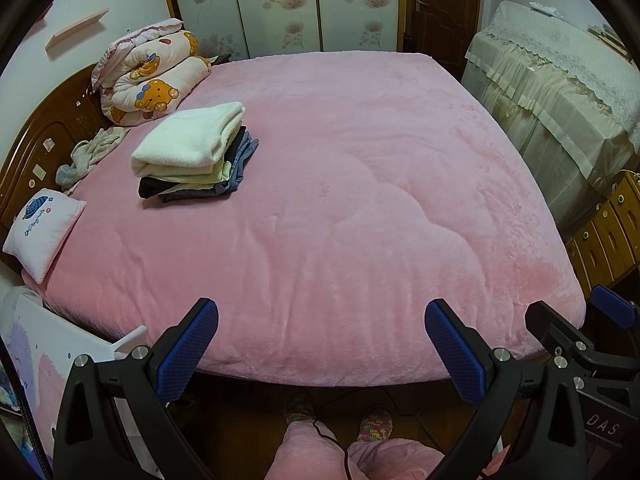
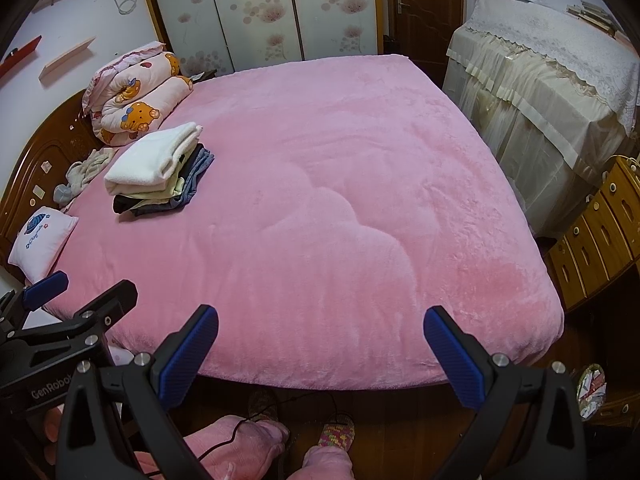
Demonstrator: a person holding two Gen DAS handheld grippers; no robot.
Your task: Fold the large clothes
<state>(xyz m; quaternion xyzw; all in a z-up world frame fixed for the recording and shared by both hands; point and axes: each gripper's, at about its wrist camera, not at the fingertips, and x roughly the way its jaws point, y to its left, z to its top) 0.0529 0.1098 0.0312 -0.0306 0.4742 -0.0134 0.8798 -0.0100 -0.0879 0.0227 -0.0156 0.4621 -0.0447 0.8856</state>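
A stack of folded clothes [image 1: 192, 152] lies on the pink bed [image 1: 340, 200] near the headboard, with a white fleece piece on top and dark and blue pieces under it. It also shows in the right wrist view [image 2: 158, 170]. A crumpled pale garment [image 1: 90, 154] lies by the headboard, also in the right wrist view [image 2: 82, 174]. My left gripper [image 1: 320, 344] is open and empty above the bed's foot edge. My right gripper [image 2: 320, 352] is open and empty beside it, to its right [image 1: 580, 332].
A rolled bear-print quilt [image 1: 156, 76] and a small white pillow [image 1: 40, 232] lie by the wooden headboard. A lace-covered cabinet [image 1: 560, 92] and wooden drawers [image 1: 612, 232] stand right of the bed. The person's legs and a cable [image 1: 320, 440] are below.
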